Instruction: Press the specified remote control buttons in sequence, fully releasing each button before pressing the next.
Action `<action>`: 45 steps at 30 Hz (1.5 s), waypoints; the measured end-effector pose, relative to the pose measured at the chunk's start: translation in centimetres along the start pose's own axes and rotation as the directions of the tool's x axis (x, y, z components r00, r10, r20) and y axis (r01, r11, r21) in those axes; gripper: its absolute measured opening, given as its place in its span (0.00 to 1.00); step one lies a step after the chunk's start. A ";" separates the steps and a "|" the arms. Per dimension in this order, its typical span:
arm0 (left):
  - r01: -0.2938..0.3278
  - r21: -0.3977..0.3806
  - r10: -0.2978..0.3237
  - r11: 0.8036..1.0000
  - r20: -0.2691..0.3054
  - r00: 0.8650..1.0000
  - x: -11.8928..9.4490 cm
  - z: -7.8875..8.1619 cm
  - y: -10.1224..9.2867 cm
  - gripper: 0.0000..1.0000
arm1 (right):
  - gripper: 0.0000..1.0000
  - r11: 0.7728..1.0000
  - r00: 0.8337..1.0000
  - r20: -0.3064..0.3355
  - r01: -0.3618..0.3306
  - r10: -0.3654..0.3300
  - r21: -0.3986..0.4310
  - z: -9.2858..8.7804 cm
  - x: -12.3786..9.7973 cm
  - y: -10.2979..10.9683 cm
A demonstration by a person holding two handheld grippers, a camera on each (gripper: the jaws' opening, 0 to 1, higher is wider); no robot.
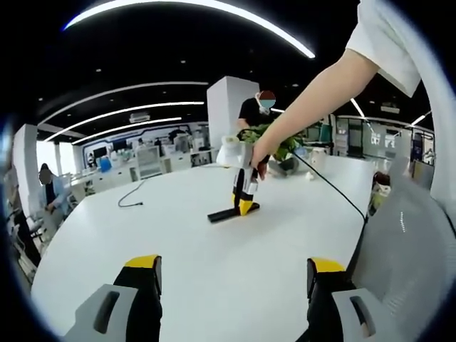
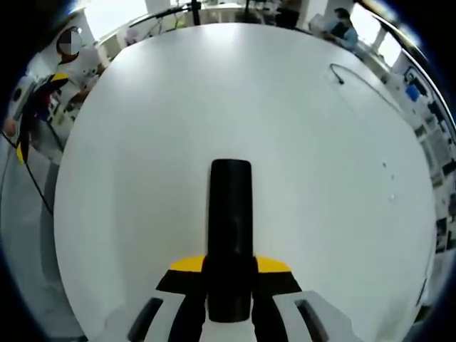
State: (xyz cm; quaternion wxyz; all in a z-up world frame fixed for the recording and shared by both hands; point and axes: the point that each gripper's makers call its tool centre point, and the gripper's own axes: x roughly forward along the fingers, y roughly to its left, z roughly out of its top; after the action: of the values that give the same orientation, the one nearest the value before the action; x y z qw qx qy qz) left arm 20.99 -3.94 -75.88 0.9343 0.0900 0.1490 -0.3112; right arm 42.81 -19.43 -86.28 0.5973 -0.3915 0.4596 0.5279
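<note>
A black remote control lies flat on the white table, out past the middle. A person's hand holds my right gripper pointing down at the remote's right end. In the right gripper view the remote runs straight away from the camera, and the yellow-tipped jaws of my right gripper close against both of its sides. My left gripper hovers over the near part of the table, well short of the remote. It is open with nothing between its fingers.
A loose black cable lies on the table's far left, also seen as a cable in the right gripper view. A green plant stands at the far edge. A grey chair back is close on the right. People stand beyond the table.
</note>
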 end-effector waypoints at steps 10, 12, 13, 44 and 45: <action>0.013 -0.025 -0.014 1.000 -0.032 0.999 0.3 -0.7 -0.2 0.86 | 0.21 1.000 1.000 0.010 0.004 -0.004 0.003 0.0 0.1 -0.6; 0.027 -0.023 -0.028 0.999 -0.041 0.999 0.4 -0.9 -0.5 0.86 | 0.21 1.000 1.000 0.008 0.010 -0.010 0.002 0.0 0.2 -0.6; 0.035 -0.022 -0.036 0.999 -0.044 0.998 0.5 -0.9 -0.7 0.86 | 0.21 1.000 1.000 0.007 0.013 -0.013 0.005 -0.1 0.2 -0.7; -0.001 -0.025 0.000 1.000 -0.011 1.000 0.4 -0.4 0.1 0.86 | 0.45 0.835 0.862 0.330 0.170 -0.383 0.524 -0.7 -3.5 -3.0; 0.001 -0.026 -0.001 1.000 -0.009 1.000 0.4 -0.4 0.0 0.86 | 0.47 0.812 0.835 0.356 0.169 -0.419 0.559 -0.8 -4.2 -3.2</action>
State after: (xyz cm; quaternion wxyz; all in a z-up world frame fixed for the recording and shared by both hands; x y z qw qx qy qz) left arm 21.21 -4.05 -76.35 0.9346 0.0791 0.1572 -0.3091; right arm 45.80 -21.75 -82.52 0.8468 -0.1517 0.3569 0.3641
